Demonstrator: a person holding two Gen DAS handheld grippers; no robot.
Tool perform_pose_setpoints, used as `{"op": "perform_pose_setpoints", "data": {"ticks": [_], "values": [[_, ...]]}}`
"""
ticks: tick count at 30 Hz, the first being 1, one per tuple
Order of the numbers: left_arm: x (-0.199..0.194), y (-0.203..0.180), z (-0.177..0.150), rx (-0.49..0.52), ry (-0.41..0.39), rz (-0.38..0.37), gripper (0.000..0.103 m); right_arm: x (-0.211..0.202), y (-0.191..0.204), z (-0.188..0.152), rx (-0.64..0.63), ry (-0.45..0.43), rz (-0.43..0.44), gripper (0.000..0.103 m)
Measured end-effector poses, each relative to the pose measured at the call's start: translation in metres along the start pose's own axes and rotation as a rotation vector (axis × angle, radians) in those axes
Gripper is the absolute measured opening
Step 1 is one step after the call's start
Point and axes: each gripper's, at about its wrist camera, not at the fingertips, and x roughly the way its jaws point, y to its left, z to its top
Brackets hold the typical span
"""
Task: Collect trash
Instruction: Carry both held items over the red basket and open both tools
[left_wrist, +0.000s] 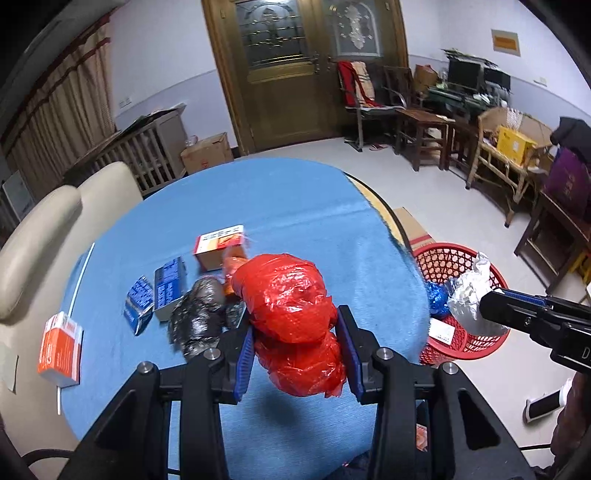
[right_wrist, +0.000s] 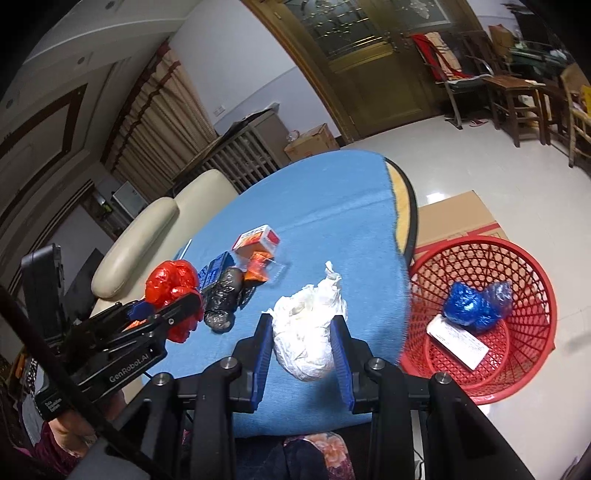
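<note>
The left gripper (left_wrist: 295, 347) jaws clench a red bag (left_wrist: 291, 314) above the worktop (left_wrist: 295, 206), the right gripper (right_wrist: 301, 350) jaws a white bag (right_wrist: 306, 332), both carried clear for dropping into the red basket (right_wrist: 524, 266) beside it.

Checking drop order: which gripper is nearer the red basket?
Right. The right gripper with the white bag is beside the red basket; the left gripper is farther over the table.

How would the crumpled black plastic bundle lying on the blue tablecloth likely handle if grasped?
The crumpled black plastic bundle looks soft and crinkly, so it probably squashes. Its glossy film may slip. Lying elongated on the blue tablecloth, it might roll slightly.
</note>
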Motion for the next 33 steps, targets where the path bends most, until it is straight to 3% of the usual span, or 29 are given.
{"op": "perform_pose_setpoints", "data": {"ticks": [16,26,33], "values": [[0.020,-0.057,0.018,0.098,0.007,-0.038,0.044,-0.025,-0.054,0.001,0.106,-0.051,-0.074,0.034],[0.046,-0.097,0.030,0.120,0.028,-0.282,0.046,-0.031,-0.106,-0.001,0.212,-0.079,-0.219,0.035],[0.050,-0.122,0.038,0.172,0.008,-0.353,0.046,-0.040,-0.123,-0.001,0.248,-0.102,-0.257,0.036]]}}
